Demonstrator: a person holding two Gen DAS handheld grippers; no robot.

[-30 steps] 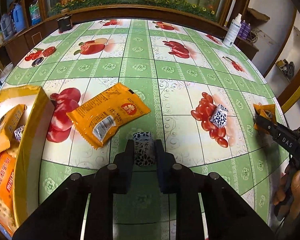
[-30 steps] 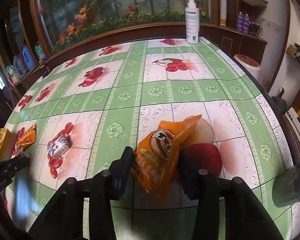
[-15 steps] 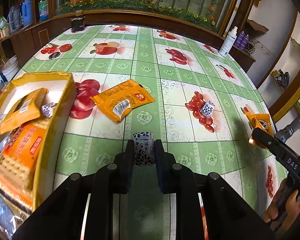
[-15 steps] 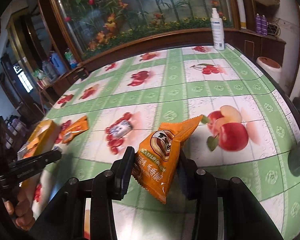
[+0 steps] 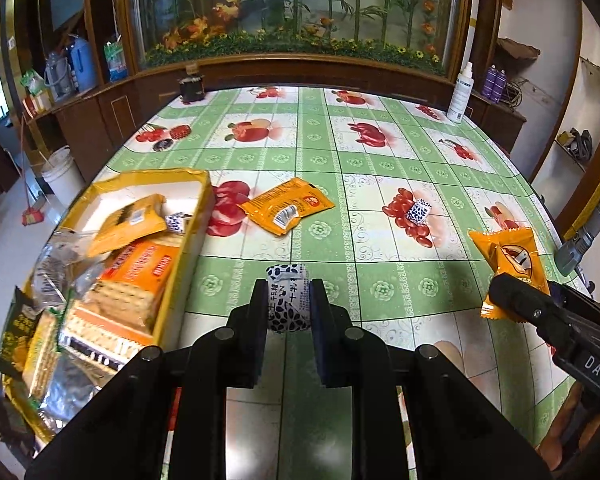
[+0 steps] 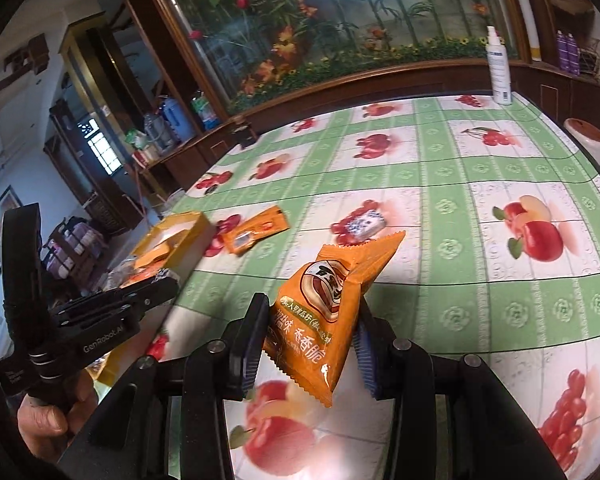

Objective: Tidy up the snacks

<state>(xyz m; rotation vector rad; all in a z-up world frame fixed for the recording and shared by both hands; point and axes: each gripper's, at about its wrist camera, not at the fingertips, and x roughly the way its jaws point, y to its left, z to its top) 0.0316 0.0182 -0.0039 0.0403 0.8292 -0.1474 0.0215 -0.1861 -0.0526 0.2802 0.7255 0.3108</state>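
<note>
My left gripper is shut on a small white-and-navy patterned snack pack, held above the table just right of the yellow snack box. My right gripper is shut on an orange snack packet, lifted off the table; the packet also shows at the right of the left wrist view. Another orange packet and a second patterned pack lie on the tablecloth beyond. The box also shows at the left of the right wrist view.
The yellow box holds cracker packs and other snacks. A white spray bottle stands at the far right table edge, a dark small box at the far edge. A white bucket stands on the floor left.
Both grippers have risen and pulled back from the table with their snacks. The yellow box has come further into the left wrist view, and the right gripper has swung left toward it.
</note>
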